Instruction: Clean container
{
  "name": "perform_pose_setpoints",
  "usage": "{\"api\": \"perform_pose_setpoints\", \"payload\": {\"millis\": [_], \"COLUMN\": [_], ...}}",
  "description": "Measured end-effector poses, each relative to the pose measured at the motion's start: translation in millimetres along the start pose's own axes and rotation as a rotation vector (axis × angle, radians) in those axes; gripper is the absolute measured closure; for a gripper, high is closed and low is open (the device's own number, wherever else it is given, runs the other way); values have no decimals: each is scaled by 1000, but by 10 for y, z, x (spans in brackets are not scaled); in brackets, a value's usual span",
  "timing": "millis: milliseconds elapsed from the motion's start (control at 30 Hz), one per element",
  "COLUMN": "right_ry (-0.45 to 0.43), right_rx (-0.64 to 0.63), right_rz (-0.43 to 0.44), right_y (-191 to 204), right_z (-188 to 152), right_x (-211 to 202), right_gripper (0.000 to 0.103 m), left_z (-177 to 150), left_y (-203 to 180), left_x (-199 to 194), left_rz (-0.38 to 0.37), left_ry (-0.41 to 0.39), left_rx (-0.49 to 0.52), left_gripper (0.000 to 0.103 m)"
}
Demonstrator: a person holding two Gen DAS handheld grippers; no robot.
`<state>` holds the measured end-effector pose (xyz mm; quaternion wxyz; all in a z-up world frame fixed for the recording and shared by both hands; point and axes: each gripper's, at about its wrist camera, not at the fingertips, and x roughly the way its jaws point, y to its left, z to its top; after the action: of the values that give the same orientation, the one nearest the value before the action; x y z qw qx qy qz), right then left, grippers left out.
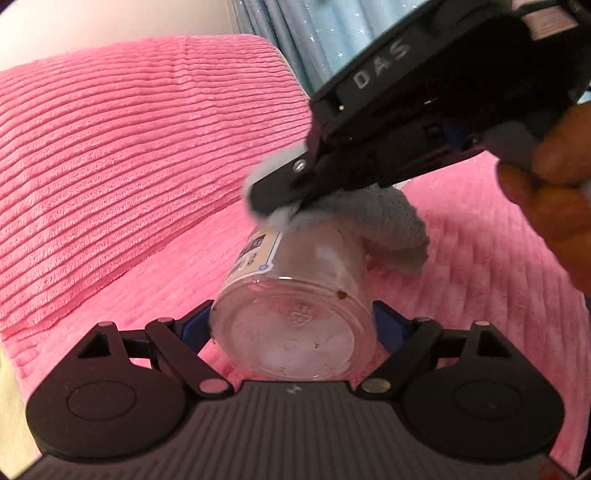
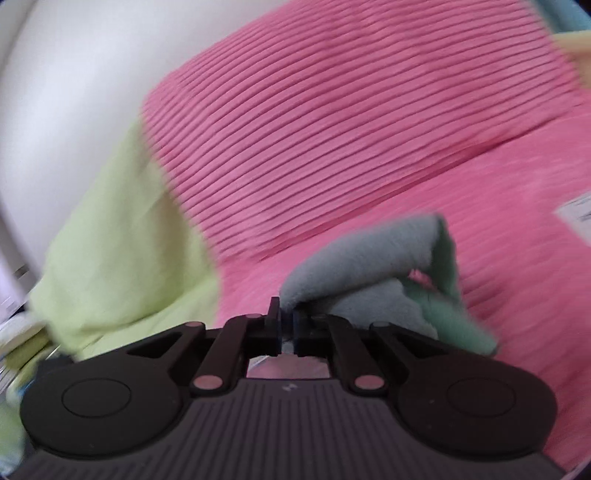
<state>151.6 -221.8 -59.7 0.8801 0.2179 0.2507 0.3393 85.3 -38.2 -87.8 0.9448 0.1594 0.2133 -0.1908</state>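
Left gripper grips a clear plastic jar across its base end, blue pads pressed on both sides. The jar lies on its side in the air over the pink ribbed bedcover, base toward the left wrist camera, white label on its upper left flank, a few brown specks on the wall and bottom.

Right gripper is clenched on a grey cloth, which bunches out past the fingertips with a green underside showing. In the left wrist view that cloth sits at the jar's far end, touching its top; whether it goes inside, can't tell.

Pink ribbed pillow lies behind the jar toward the bedcover's far edge, with a lime-green sheet at its left side. Blue starred curtain behind.
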Motion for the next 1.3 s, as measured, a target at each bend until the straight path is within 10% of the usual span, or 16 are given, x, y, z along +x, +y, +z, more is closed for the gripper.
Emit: {"api": "perform_pose_setpoints", "payload": {"millis": [333,700,833,1100,1300], "right_ry": [-6,73,6,-8,0], "right_rx": [24,-120,-34,7,2], "right_rz": [14,104,-1,-1,27], "right_y": [-26,267,75,13,41], "right_z": [-19,-103,-5,7,-11], "right_x": [-22,10,3,-32,-66], "right_gripper": [100,99,100,100,98], "left_z": [-59,-43,-26,-16,3], "left_y": [541,-128,-63,480,415], "left_x": [57,-21,-28,7,9], "left_rz": [-223,65,50,-151,-108], "left_ry": [41,-16,-11,13,0], "left_rx": [-458,137,74,-399,-284], "left_gripper": [16,17,16,13,16]}}
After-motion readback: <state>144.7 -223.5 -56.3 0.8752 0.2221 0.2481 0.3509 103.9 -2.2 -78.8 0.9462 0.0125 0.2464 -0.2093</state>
